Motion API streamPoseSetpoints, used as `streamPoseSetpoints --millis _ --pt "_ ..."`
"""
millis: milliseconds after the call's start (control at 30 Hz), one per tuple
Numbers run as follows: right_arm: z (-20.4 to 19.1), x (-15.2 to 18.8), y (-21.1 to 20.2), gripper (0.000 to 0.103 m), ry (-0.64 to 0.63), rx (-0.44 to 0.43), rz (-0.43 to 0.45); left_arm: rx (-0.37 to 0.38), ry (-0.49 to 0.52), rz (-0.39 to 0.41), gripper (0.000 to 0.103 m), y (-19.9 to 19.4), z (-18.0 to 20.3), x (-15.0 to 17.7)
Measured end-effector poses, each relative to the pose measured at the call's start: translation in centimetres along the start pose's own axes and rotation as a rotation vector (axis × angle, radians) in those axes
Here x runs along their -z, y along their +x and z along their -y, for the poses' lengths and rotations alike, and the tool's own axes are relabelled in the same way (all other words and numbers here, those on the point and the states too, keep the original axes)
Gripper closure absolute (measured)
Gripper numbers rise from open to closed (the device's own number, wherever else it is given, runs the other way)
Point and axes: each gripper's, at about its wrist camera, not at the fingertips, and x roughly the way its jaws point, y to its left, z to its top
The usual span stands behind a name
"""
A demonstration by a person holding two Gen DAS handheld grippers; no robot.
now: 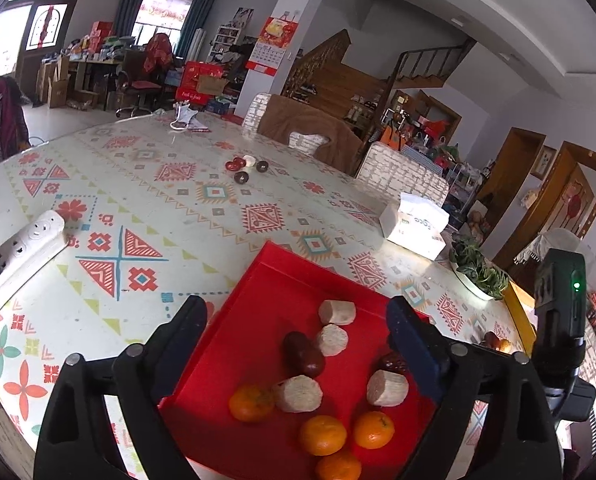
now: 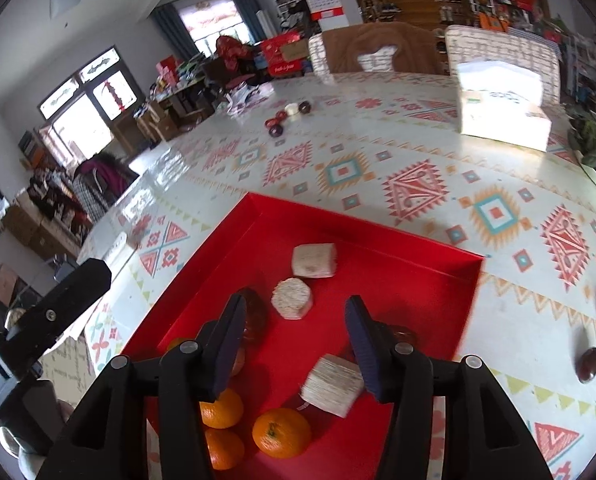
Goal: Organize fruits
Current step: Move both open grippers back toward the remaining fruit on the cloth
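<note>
Right now you have both claws hovering over the red tray (image 1: 257,296), and both are released: the left gripper (image 1: 295,320) has its jaws spread wide with nothing between them, and the right gripper (image 2: 293,320) is likewise parted and carrying nothing. Most of the fruit sits inside the tray already: several oranges (image 1: 322,435) at the near end, pale cut cane pieces (image 1: 337,312) scattered through the middle, and a dark red date (image 1: 302,354) among them. So you look to be partway through gathering, between one drop and the next pick. What remains lies on the patterned tablecloth (image 1: 145,200): a small cluster of dark and pale pieces (image 1: 245,166) far across the table, well apart from the tray, and two loose dates (image 2: 589,364) off the tray's right side in the right wrist view. Your likely next move is to swing the right claw out to those nearer dates, straddle one lengthwise and close gently, since they are small and may roll
</note>
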Motion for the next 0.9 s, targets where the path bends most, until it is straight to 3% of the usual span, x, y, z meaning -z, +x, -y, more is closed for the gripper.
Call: streamPoseSetpoints --millis 300,600,733,767,833,900 --pt "3.5 1.3 -5.8 0.040 0.060 0.028 0.104 -0.042 0.092 0.029 0.011 -2.4 5.0 1.0" --pt "7.8 5.0 -15.7 0.034 0.113 0.088 0.252 0.077 0.124 0.095 0.011 -8.3 11.6 2.7" --pt "9.2 6.8 -20.4 0.029 0.129 0.128 0.332 0.068 0.174 0.220 0.011 -12.0 14.2 3.3" --pt "9.4 7.1 -21.4 0.029 0.127 0.140 0.351 0.070 0.186 0.257 0.004 -12.9 14.7 3.4" --pt "9.9 7.8 -23.5 0.024 0.122 0.167 0.391 0.108 0.204 0.342 0.000 -14.9 15.7 3.5" --pt "10.4 7.9 -25.0 0.021 0.119 0.186 0.423 0.171 0.214 0.344 0.000 -15.5 16.4 3.5"
